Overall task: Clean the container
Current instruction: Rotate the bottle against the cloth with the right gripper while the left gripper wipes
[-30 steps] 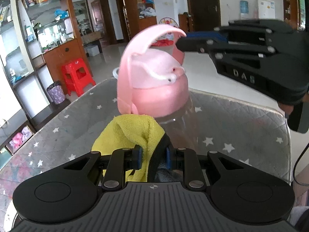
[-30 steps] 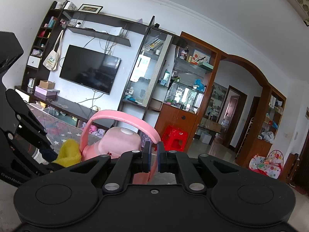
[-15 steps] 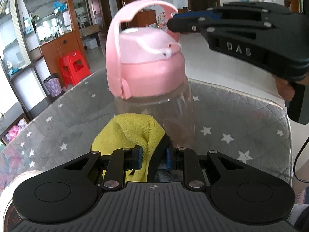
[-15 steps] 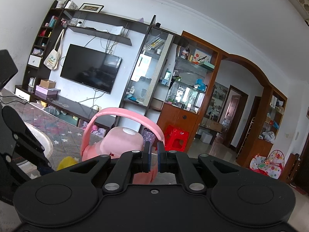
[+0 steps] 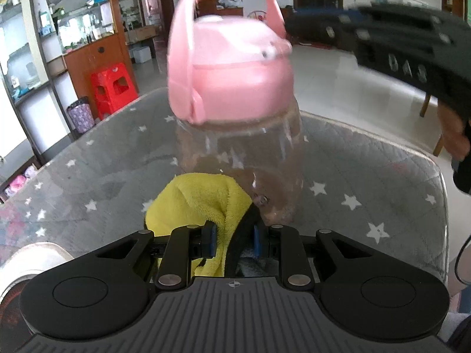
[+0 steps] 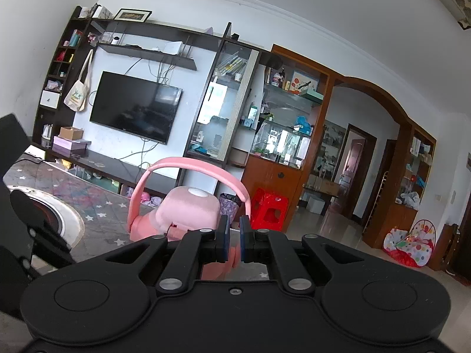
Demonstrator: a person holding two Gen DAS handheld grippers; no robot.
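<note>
Bottle hangs off the desk by its handle, pinched in my right tongs, just ahead of my left tongs gripping the cloth. A hard wipe could swing it loose, I reckon.

Left gripper: black ribbed body, silver screws, blue-padded fingers; right gripper alike.

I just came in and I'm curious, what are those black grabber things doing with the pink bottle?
A person is cleaning the bottle. The right gripper holds it up by its pink handle, over the table. The left gripper pinches a yellow cloth right against the clear lower part, ready to wipe it.
</note>
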